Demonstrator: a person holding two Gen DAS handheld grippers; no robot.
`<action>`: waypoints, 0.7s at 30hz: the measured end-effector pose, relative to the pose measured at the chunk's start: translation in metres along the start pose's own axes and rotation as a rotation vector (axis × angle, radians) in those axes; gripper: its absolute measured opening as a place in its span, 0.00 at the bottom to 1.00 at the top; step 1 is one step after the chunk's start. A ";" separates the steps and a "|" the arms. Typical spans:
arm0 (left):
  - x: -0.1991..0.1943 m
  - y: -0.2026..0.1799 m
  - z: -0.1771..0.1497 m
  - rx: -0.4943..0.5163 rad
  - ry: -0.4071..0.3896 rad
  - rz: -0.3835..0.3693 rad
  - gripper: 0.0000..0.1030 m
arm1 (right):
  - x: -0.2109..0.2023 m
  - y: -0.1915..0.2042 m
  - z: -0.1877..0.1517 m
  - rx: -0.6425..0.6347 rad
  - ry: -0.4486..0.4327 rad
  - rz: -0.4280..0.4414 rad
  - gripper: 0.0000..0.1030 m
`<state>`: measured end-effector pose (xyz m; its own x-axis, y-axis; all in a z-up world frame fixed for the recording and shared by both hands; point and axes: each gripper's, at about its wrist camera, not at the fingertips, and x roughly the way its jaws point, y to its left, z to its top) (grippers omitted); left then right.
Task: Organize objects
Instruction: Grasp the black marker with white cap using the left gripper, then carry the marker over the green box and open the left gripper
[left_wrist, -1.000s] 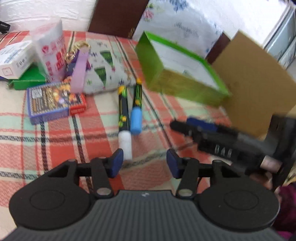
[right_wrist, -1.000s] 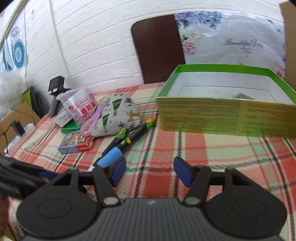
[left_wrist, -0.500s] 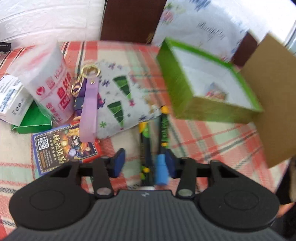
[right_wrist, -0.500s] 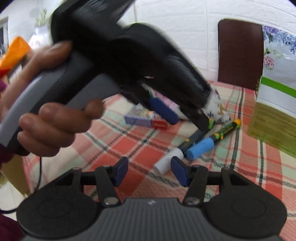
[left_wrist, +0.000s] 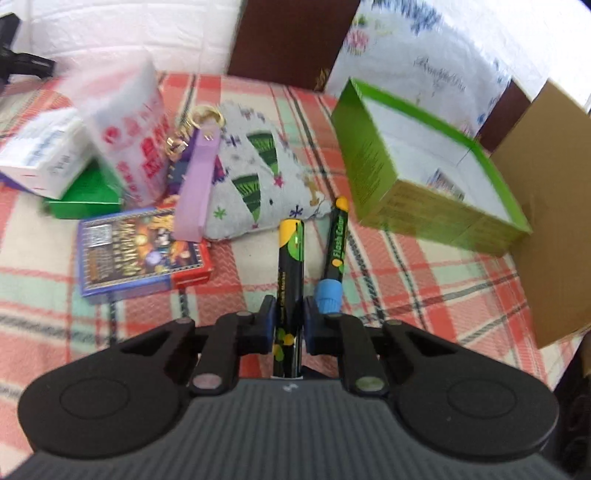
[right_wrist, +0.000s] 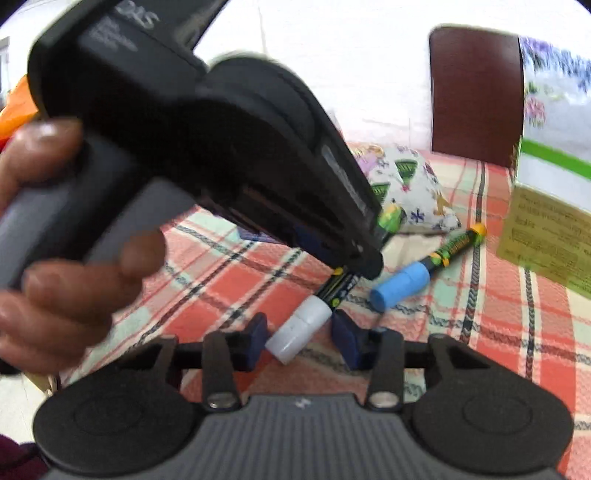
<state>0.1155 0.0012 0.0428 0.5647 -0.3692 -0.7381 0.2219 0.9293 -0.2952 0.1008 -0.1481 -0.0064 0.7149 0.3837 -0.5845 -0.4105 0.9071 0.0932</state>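
My left gripper (left_wrist: 289, 325) is shut on the black barrel of a white-capped marker (left_wrist: 290, 266), which points away across the plaid cloth. In the right wrist view a hand holds that left gripper (right_wrist: 354, 267) from the upper left, clamped on the barrel. The marker's white cap (right_wrist: 301, 328) sits between the blue pads of my right gripper (right_wrist: 301, 341). Its jaws are closing, and I see no firm press on the cap. A blue-capped marker (left_wrist: 334, 258) (right_wrist: 417, 282) lies just to the right on the cloth.
An open green box (left_wrist: 373, 162) (right_wrist: 546, 236) stands to the right, with brown cardboard (left_wrist: 546, 221) behind it. A grey patterned pouch (left_wrist: 258, 184), a purple keychain strap (left_wrist: 195, 184), a card box (left_wrist: 140, 254), a tissue pack (left_wrist: 129, 122) and a white box (left_wrist: 40, 155) crowd the far left.
My left gripper moved forward over the markers and closed on the white-capped one. My right gripper swung left to that marker's cap and its jaws narrowed around it.
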 end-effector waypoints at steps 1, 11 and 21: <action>-0.008 0.001 0.001 -0.015 -0.014 -0.007 0.17 | -0.004 0.000 -0.001 -0.004 -0.024 -0.004 0.29; -0.018 -0.079 0.072 0.065 -0.098 -0.134 0.17 | -0.059 -0.056 0.023 0.058 -0.291 -0.152 0.22; 0.058 -0.198 0.134 0.287 -0.098 -0.249 0.17 | -0.087 -0.170 0.039 0.205 -0.404 -0.430 0.20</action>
<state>0.2110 -0.2034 0.1402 0.5357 -0.5941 -0.6001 0.5667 0.7798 -0.2661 0.1304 -0.3291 0.0597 0.9662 -0.0239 -0.2565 0.0495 0.9944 0.0936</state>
